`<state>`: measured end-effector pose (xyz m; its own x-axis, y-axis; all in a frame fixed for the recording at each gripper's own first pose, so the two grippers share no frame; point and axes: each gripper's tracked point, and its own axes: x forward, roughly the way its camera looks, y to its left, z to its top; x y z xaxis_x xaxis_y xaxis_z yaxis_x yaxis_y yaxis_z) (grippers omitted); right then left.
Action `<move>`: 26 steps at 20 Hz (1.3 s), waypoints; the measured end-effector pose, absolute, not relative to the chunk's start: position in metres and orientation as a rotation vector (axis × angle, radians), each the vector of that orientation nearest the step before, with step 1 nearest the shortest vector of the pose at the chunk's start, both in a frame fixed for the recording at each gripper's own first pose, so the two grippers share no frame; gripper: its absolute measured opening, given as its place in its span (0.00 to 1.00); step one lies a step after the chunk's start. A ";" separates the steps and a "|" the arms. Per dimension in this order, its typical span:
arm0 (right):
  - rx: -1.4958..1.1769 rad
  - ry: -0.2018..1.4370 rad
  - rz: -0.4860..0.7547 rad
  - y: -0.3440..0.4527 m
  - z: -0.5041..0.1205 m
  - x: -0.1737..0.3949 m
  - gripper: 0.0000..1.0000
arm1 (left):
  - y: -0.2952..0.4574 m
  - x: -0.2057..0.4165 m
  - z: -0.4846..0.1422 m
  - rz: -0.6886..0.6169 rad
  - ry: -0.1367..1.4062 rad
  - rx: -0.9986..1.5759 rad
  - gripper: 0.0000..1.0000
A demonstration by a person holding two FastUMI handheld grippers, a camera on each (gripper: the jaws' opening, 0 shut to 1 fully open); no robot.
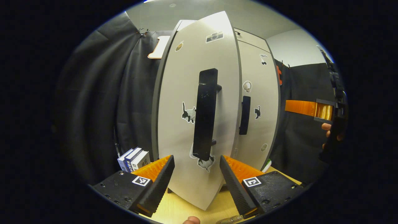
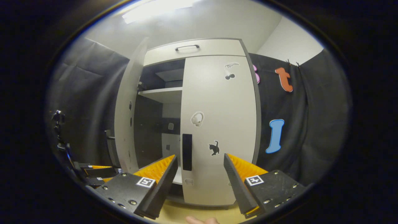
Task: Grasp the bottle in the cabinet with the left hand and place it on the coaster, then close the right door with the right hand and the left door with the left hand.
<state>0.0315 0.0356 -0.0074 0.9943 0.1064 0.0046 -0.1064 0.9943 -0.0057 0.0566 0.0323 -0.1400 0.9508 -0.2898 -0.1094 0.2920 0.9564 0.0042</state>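
While both tongs gape wide, left tongs [image 1: 196, 174] sit just before half-open left door's handle [image 1: 205, 113].

One cabinet [image 2: 214, 46] stands ahead of both tools, with two doors: the left door [image 1: 186, 124], swung out just beyond the left gripper's fingertips, and the right door [image 2: 224, 124], lying flush ahead of the right gripper. Each door carries one black handle — two handles [image 1: 205, 115] in all. One more handle, a slim one [image 2: 186, 47], sits on the top panel above. Inside the open half, one shelf [image 2: 161, 93] shows. Three books [image 1: 133, 158] stand upright, left of the left gripper's left finger. The right door bears three stickers [image 2: 214, 147] in the right gripper view — the left door's count is unclear.
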 end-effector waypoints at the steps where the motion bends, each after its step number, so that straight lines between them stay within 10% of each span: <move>1: -0.005 -0.003 0.104 0.034 -0.008 0.031 0.90 | 0.031 0.057 -0.139 -0.301 0.108 0.022 0.93; 26: -0.015 0.010 0.094 0.023 -0.011 0.022 0.87 | 0.019 0.054 -0.124 -0.297 0.091 0.012 0.93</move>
